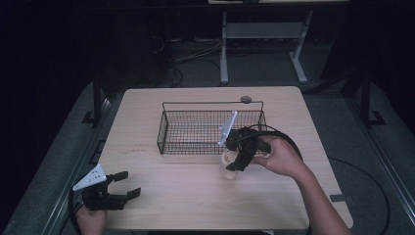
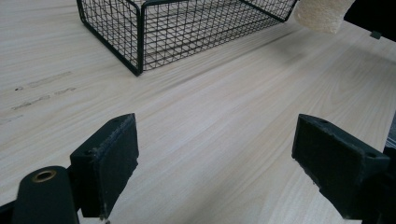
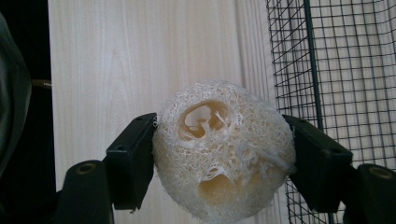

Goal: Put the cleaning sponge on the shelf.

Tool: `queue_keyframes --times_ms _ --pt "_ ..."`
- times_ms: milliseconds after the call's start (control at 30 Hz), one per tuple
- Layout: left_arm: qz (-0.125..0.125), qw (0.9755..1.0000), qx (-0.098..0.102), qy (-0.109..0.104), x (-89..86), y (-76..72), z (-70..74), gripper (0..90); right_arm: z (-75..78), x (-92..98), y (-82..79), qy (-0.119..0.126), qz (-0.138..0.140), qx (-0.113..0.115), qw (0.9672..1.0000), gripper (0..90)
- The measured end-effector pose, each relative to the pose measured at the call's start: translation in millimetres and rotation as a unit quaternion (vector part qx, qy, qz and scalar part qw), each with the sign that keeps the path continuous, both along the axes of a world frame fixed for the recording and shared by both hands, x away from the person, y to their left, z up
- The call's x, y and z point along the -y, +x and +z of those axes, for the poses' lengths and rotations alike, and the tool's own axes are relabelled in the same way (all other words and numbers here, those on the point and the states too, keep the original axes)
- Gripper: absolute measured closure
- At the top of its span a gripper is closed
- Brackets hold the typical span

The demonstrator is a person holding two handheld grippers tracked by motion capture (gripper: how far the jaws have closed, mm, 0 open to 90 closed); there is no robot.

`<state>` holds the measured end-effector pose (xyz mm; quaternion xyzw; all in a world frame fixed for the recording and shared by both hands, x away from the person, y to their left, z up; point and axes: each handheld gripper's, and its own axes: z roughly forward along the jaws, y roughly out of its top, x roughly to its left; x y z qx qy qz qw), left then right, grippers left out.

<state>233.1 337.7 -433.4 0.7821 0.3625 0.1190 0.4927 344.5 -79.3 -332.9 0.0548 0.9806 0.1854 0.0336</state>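
**Right claw carries a loofah beside the wire basket**

Right claw is clamped on a loofah sponge, one black pad pressing each flank of the pale, fibrous round, so the cut end with its hollow channels faces back along the jaws. In the high view the same claw points down at the wooden table, with the loofah at its tip and just off the near wall of the black wire basket, whose mesh runs up the side of the right claw's own picture.

Judging by its open, net-like weave, the sponge is very light, dry and springy rather than stiff; it should give under the pads without breaking, and its rough fibres ought to resist slipping. A hold across the widest part of the body, as now, looks safest, since a grip near an end could let it pivot or squeeze out. The likely aim is the basket just beyond the claw.

Left claw sits well apart near the table's front edge, its jaws spread wide over bare wood with nothing between them.
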Motion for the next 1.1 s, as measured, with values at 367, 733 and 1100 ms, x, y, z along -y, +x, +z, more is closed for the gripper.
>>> queue_keyframes --times_ms 367,733,1100 --pt "0.001 1.0 0.0 -0.002 -1.8 0.1 0.0 13.4 11.9 -3.1 12.3 -0.003 -0.001 0.004 1.0 29.7" --pt "0.001 1.0 -0.001 -0.002 -1.1 0.0 -0.1 13.4 22.2 -8.5 25.7 -0.007 -0.001 0.002 1.0 29.8" --pt "0.001 1.0 -0.002 -0.003 -2.2 -0.1 -0.3 13.4 31.5 -12.5 41.7 -0.006 -0.005 0.003 1.0 29.8"
